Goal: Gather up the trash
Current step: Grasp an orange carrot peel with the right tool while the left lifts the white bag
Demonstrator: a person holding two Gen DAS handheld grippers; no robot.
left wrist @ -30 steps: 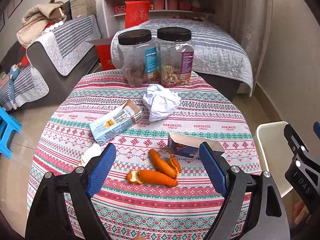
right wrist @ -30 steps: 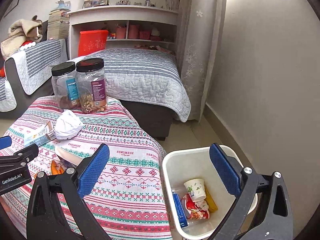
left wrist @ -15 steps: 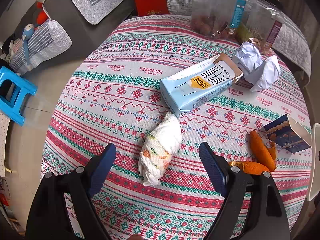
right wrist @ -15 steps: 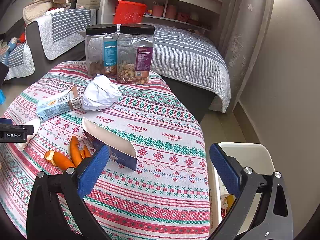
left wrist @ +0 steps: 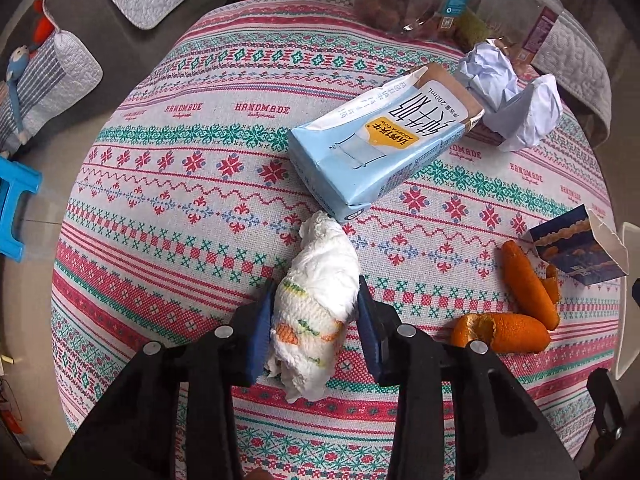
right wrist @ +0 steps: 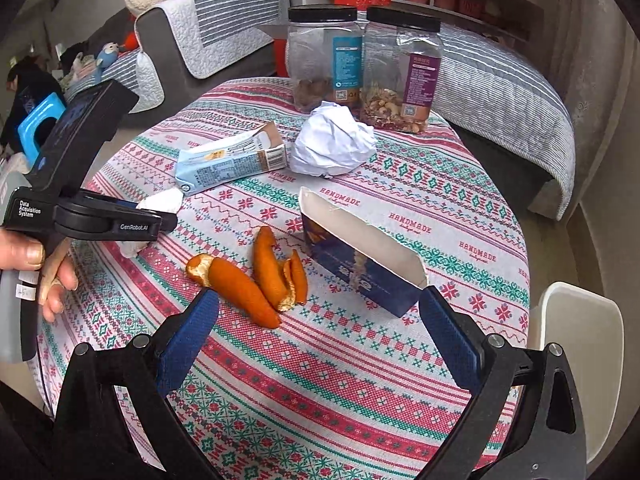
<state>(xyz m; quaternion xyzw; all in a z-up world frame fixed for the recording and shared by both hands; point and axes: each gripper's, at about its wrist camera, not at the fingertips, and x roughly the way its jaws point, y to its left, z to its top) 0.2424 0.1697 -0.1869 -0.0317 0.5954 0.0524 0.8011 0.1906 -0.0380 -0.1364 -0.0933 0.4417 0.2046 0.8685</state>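
Observation:
My left gripper (left wrist: 316, 316) is shut on a crumpled white paper towel (left wrist: 320, 280) lying on the round patterned table (left wrist: 180, 168); it also shows in the right wrist view (right wrist: 160, 202). Beyond it lie a light-blue milk carton (left wrist: 380, 148), a ball of white paper (left wrist: 512, 96), orange peels (left wrist: 520, 300) and a torn dark-blue box (left wrist: 576, 248). My right gripper (right wrist: 320, 336) is open and empty, low over the table, with the orange peels (right wrist: 260, 276) and the blue box (right wrist: 360, 260) just ahead of its fingers.
Two clear jars (right wrist: 364, 64) with black lids stand at the table's far edge. The rim of a white bin (right wrist: 576, 344) is beside the table on the right. A grey sofa (right wrist: 208, 32) and a bed (right wrist: 500, 92) lie behind. A blue stool (left wrist: 16, 208) stands on the floor at left.
My left gripper has moved down onto the paper towel and closed on it. My right gripper has swung from the bin to over the table, toward the peels and box.

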